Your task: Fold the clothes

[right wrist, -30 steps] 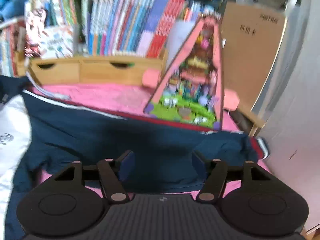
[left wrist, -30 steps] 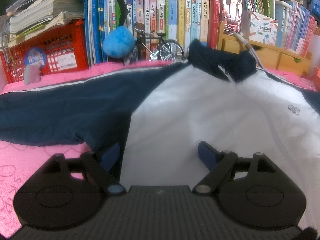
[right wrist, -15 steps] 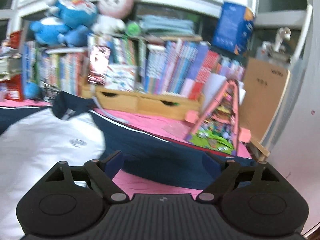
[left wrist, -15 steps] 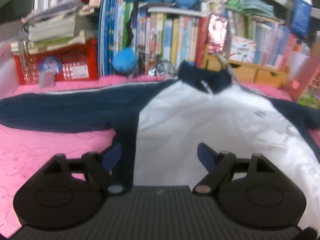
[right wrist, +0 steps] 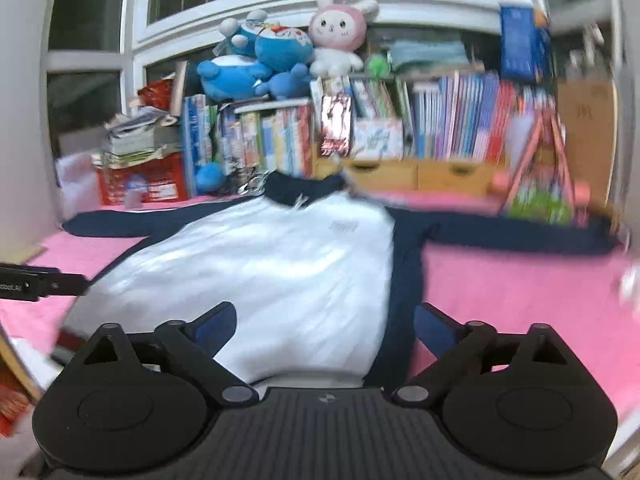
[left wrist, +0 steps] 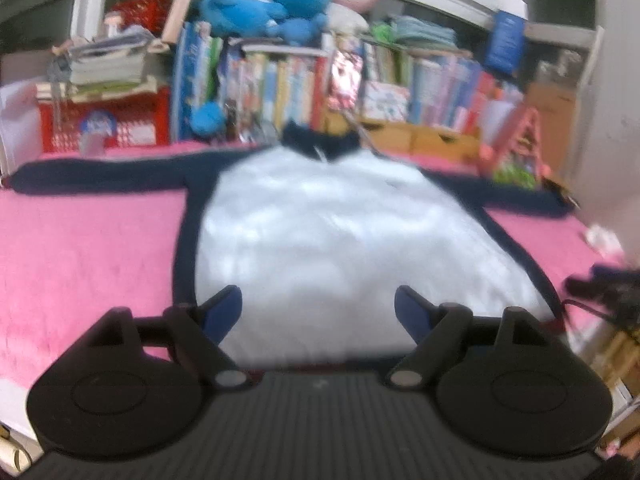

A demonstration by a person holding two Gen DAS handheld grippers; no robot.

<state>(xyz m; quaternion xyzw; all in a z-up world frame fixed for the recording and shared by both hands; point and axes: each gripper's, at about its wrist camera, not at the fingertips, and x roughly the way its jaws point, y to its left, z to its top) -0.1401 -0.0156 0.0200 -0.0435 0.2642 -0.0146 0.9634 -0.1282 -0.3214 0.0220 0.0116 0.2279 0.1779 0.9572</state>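
Left wrist view: the left gripper (left wrist: 318,306) hung over the near hem of a white jacket with navy sleeves (left wrist: 332,236), its jaws spread wide with nothing between them. The jacket lay flat, front up, on a pink cover (left wrist: 88,248), collar toward the row of books (left wrist: 280,92) at the back and both sleeves stretched out to the sides. The navy side seam ran just inside the left blue pad. The picture was blurred, so small creases could not be read. At the right edge a dark shape, probably the other gripper, showed near the hem corner.

Right wrist view: the right gripper (right wrist: 324,324) was over the jacket's (right wrist: 256,264) other hem side, its jaws opening and nothing between them. The right navy sleeve (right wrist: 516,236) lay straight across the pink cover toward a pink triangular toy house (right wrist: 540,184). The tip of the left gripper (right wrist: 44,282) showed at the left edge, beside the hem.

The step in hand seemed to be choosing where to grip for the first fold. To do it well, each gripper would likely need to pinch both cloth layers at a hem corner or a cuff, not just the top layer. Both ought to lift evenly so the white panel stays smooth. Folding a sleeve inward along the navy seam would give a straight edge.
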